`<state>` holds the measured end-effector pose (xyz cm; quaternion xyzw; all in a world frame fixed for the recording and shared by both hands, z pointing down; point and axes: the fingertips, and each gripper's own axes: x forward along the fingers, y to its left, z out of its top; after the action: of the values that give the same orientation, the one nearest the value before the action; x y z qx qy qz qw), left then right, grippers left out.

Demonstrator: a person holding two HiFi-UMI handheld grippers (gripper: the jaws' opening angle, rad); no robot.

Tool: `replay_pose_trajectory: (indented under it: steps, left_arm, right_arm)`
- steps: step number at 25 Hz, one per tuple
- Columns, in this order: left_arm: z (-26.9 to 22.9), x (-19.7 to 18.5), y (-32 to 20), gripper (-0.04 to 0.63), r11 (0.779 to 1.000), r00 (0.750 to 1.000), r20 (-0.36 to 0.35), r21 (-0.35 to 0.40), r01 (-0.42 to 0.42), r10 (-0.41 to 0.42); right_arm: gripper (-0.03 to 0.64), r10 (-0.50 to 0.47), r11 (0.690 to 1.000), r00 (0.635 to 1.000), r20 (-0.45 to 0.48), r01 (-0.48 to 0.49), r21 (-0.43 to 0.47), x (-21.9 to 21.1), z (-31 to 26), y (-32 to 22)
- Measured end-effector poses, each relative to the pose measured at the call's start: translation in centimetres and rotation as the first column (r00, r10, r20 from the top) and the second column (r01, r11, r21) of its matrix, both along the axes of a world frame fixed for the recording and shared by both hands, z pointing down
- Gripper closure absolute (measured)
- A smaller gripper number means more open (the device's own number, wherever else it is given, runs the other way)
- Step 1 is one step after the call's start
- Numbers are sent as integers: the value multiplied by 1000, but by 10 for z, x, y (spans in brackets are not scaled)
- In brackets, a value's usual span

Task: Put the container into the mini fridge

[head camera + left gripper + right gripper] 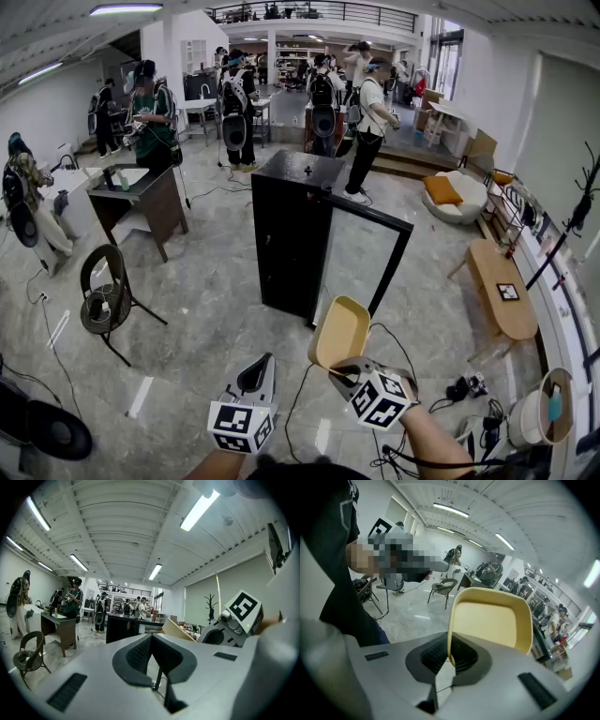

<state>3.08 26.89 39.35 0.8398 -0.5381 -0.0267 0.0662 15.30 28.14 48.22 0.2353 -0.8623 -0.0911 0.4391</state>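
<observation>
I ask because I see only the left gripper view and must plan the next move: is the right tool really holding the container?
Observer: Yes. In the right gripper view the right tool is shut on the rim of the yellow container.
Operator: Good. Is the door of the mini fridge open?
Observer: Yes. The head view shows the black mini fridge with its glass door swung open.
Operator: Is the container inside already?
Observer: No. In the head view it is held in the air in front of the open door, not yet in the fridge.
</observation>
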Motion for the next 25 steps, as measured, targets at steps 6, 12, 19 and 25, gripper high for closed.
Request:
replay_pose_trajectory:
  steps: [6, 12, 19, 25]
  left_arm:
    - [6, -6, 6, 589, 1000, 1000, 5, -8, 9, -9]
    - [7, -8, 7, 589, 1000, 1000, 3, -9, 8, -7]
    - [11, -10, 9, 588, 1000, 1000, -4, -15, -5, 5]
    - [11, -23, 9, 589, 1000, 1000, -10, -18, -5, 4]
  right_arm:
    - [598, -10, 1000, 1000, -6, 10, 1, -4, 2, 7]
    - [598, -9, 1000, 1000, -1, 9, 0, -6, 1, 9]
    - [598, 19, 1000, 1000, 7, -19, 5, -10, 0, 7]
    - [598, 13, 1000, 1000, -3, -13, 11, -23, -1, 9]
